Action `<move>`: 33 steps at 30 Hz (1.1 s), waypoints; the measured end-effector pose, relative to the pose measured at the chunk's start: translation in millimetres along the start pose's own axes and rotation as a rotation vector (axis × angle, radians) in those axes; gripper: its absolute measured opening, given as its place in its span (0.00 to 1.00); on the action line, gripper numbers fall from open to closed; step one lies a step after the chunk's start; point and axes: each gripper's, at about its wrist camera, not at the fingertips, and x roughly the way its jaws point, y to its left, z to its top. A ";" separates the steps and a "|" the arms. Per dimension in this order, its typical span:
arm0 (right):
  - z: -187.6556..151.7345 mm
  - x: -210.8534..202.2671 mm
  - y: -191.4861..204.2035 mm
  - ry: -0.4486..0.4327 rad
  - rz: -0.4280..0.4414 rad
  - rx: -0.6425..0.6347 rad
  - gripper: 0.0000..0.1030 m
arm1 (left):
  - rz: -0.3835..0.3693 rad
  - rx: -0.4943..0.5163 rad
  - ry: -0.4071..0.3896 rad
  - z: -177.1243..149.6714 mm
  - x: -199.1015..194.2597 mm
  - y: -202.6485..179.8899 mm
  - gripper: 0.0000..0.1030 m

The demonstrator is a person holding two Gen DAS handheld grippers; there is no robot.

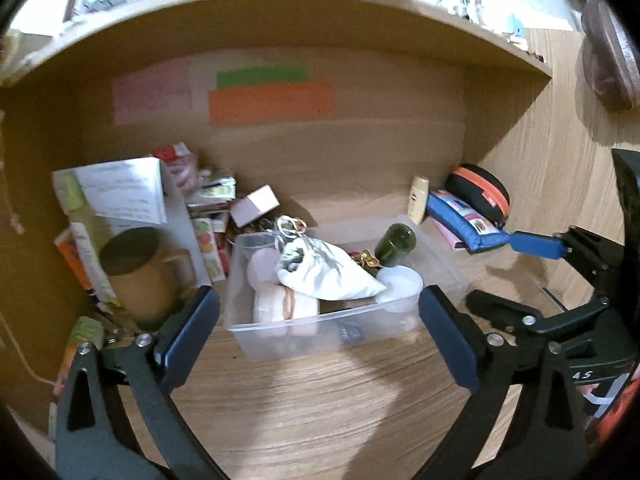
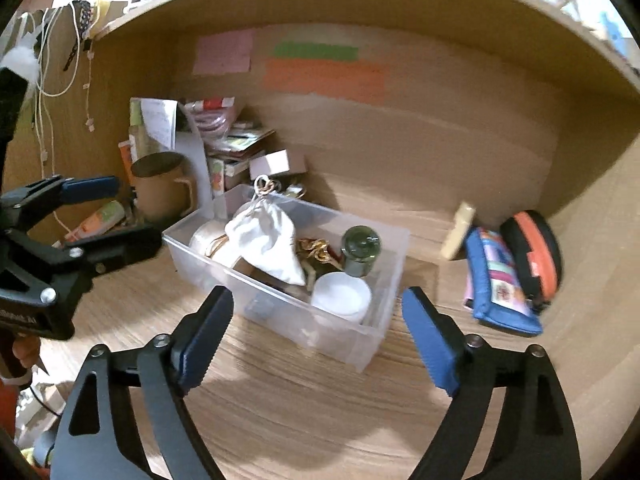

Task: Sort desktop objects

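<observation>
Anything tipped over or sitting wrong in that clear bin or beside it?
The green jar lies tilted on its side in the clear bin. Right of the bin, the cream tube leans on the blue pouch. No spill visible.

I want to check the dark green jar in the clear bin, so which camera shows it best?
The right wrist view: the green jar stands nearer the middle, its round lid and glass side both clear. The left wrist view shows it smaller, tilted away and blurrier.

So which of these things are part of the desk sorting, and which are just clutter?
In the job:
clear bin
white pouch
green jar
white tub

Lying about:
brown mug
blue pencil case
sticky notes
</observation>
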 end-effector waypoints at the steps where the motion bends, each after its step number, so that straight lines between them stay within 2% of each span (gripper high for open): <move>1: -1.2 -3.9 -0.4 -0.006 -0.011 0.007 0.85 | 0.015 -0.007 -0.013 -1.7 -5.2 0.2 0.98; 6: -8.5 -26.8 -1.9 -0.046 -0.057 0.042 0.95 | 0.050 -0.044 -0.048 -8.8 -22.0 2.3 0.99; 10: -14.8 -45.7 1.2 -0.089 -0.091 0.048 0.97 | 0.101 -0.051 -0.061 -13.0 -29.5 2.1 0.99; 16: -20.2 -60.4 3.1 -0.126 -0.087 0.085 1.00 | 0.125 -0.058 -0.082 -20.8 -39.1 -2.8 0.99; 24: -25.3 -65.6 3.3 -0.144 -0.083 0.089 1.00 | 0.093 -0.057 -0.066 -27.8 -31.9 -9.0 0.99; 33: -24.0 -52.4 -4.7 -0.138 -0.065 0.107 1.00 | 0.095 -0.069 -0.060 -23.1 -18.5 -8.6 1.00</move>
